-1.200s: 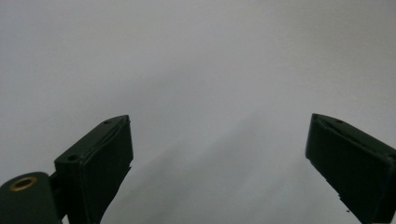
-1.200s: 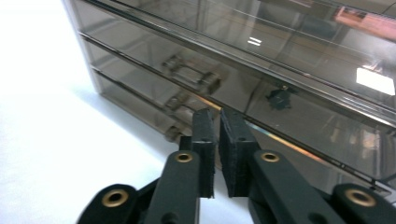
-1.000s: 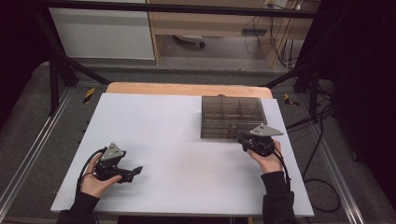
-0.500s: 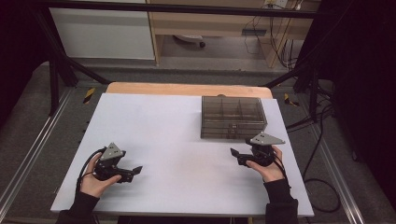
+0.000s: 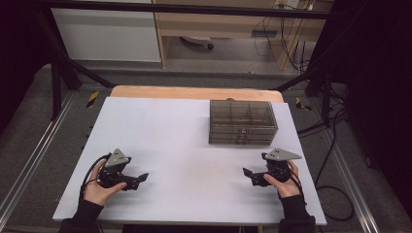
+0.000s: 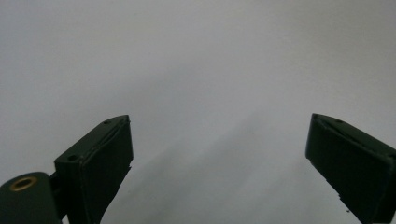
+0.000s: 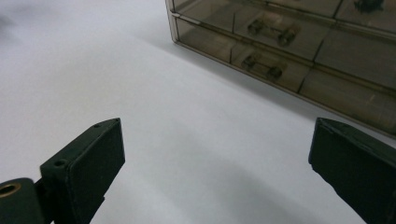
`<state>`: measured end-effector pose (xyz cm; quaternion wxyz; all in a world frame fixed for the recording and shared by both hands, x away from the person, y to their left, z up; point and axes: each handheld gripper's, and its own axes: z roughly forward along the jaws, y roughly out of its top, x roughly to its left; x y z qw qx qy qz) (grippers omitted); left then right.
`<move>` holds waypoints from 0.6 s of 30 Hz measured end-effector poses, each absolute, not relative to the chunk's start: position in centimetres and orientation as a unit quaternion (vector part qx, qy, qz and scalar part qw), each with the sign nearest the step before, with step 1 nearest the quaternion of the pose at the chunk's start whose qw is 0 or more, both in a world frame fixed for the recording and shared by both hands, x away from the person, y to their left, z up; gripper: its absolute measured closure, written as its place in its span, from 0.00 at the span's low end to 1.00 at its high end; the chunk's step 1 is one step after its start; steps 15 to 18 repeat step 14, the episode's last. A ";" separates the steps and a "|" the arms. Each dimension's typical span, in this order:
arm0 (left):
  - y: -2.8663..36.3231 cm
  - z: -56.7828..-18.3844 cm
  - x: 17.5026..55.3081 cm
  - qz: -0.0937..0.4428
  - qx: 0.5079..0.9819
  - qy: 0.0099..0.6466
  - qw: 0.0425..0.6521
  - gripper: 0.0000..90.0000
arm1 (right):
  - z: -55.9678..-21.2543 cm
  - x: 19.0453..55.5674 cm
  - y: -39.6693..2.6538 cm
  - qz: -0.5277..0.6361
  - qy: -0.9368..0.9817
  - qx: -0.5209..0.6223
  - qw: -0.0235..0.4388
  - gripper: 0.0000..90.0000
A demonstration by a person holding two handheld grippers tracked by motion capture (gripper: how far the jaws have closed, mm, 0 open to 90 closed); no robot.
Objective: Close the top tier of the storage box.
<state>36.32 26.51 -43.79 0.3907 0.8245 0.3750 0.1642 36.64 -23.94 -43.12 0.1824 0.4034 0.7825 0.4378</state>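
Spanning most of the high view, the white rectangular table top (image 5: pixel 184 141) carries a smoky transparent plastic drawer box (image 5: pixel 242 121) near its far right corner. Both drawer fronts appear flush in the right gripper view (image 7: pixel 289 51). The black right gripper (image 5: pixel 251 176) sits by the near right edge, apart from the box; its jaws have just been opening, wide now, nothing between them. The black left gripper (image 5: pixel 138 179) rests near the near left corner, jaws wide and empty.

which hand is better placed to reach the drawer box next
Right. The right gripper sits just in front of the smoky drawer box, jaws open and empty; the left gripper is across the table.
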 end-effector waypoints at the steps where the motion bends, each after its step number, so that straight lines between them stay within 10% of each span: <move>1: 26.5 -43.8 36.3 0.165 0.825 0.375 0.390 0.08 | -43.3 36.5 -24.1 0.436 0.782 0.407 0.183 0.05; 18: 26.4 -43.8 36.3 0.165 0.826 0.373 0.390 0.08 | -44.4 36.1 -25.1 0.426 0.787 0.411 0.175 0.05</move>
